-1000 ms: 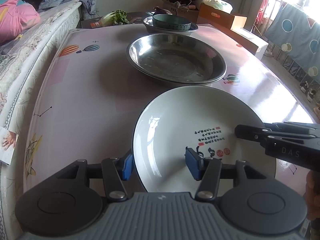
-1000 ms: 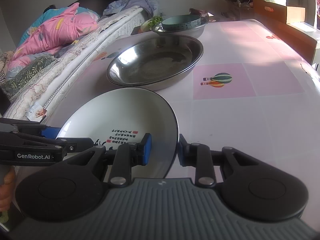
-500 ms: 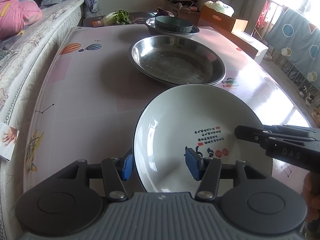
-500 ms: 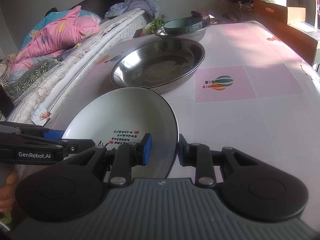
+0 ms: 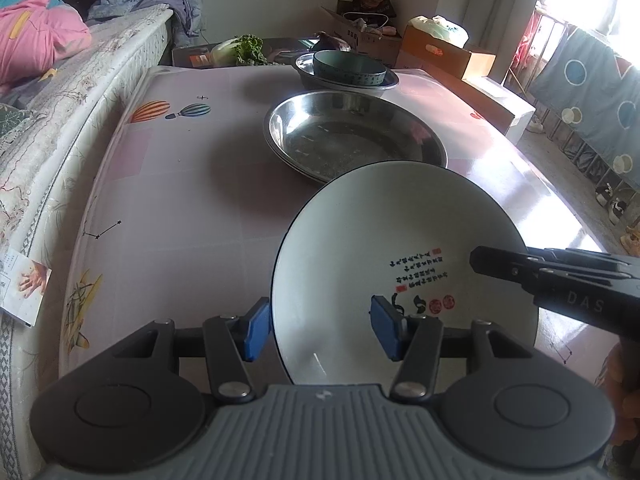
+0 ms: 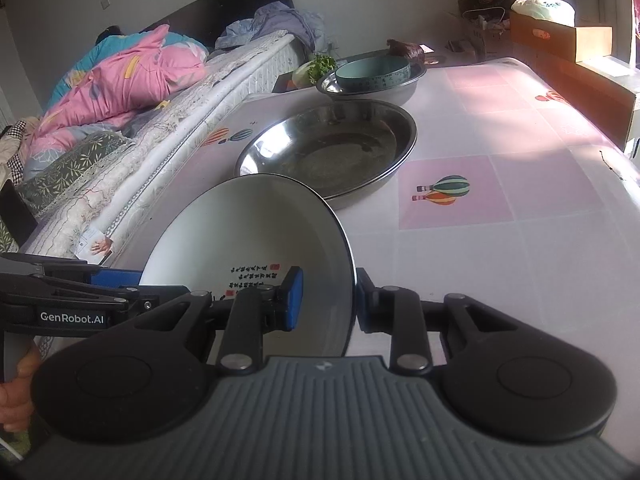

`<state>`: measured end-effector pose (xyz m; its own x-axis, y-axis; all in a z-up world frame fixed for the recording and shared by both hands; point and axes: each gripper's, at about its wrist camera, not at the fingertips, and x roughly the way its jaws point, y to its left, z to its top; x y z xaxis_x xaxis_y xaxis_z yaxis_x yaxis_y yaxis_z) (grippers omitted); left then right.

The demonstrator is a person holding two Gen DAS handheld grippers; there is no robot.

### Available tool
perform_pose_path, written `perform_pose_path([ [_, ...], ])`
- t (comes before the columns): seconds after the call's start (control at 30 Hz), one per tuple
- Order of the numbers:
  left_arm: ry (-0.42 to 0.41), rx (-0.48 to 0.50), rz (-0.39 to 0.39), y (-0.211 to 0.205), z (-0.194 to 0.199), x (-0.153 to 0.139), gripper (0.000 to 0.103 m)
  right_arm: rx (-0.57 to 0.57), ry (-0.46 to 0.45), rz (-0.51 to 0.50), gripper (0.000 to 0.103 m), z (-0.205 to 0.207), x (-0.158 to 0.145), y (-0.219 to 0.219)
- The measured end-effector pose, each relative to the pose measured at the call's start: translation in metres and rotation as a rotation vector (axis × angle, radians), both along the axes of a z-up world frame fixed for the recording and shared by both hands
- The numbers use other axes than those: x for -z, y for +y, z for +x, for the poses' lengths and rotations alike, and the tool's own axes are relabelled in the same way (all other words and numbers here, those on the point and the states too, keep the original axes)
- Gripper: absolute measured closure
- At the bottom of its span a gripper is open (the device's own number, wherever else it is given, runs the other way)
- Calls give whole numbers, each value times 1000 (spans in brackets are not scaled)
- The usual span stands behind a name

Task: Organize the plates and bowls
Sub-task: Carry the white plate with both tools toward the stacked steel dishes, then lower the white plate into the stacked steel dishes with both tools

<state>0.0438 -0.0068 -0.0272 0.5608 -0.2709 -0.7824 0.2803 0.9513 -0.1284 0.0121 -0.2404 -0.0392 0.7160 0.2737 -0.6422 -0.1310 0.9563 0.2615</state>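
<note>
Both tongs are gripping the same white plate (image 5: 400,248), which is hanging tilted above the near part of the counter (image 5: 180,200), its far rim reaching toward the large steel basin (image 5: 354,136). The left tongs (image 5: 322,330) are straddling the plate's near-left rim, one blue pad outside the rim and the other lying on the white inner face beside the printed black and red writing; they are standing about half spread, and from the left wrist view it is hard to say how firmly the pads are pressing. The right tongs (image 6: 326,300) are pinching the plate's right edge, standing narrow, with one blue pad on the inner face and the other behind the dark rim. In the left wrist view the right tongs are reaching in from the right over the plate, and in the right wrist view the left tongs are coming in from the left, with a hand (image 6: 16,396) showing at the edge.

Beyond the large steel basin, a smaller steel bowl (image 5: 384,80) is sitting at the far end of the counter with a teal bowl (image 5: 348,68) nested inside it. The counter is wearing a pale pink cloth printed with hot-air balloons. A bed (image 6: 120,120) with a pink quilt is running along the counter's left side
</note>
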Motion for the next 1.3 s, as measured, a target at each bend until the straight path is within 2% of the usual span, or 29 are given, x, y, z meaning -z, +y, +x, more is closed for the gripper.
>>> perform_pose_path([
  [0.87,-65,-25,-10,-2,26,-21,49,13,-41,14,76,26,-17,-3],
  [1.3,-92,-42,-20,-12,72,-28,49,33,-55,20,76,76,-21,-12],
])
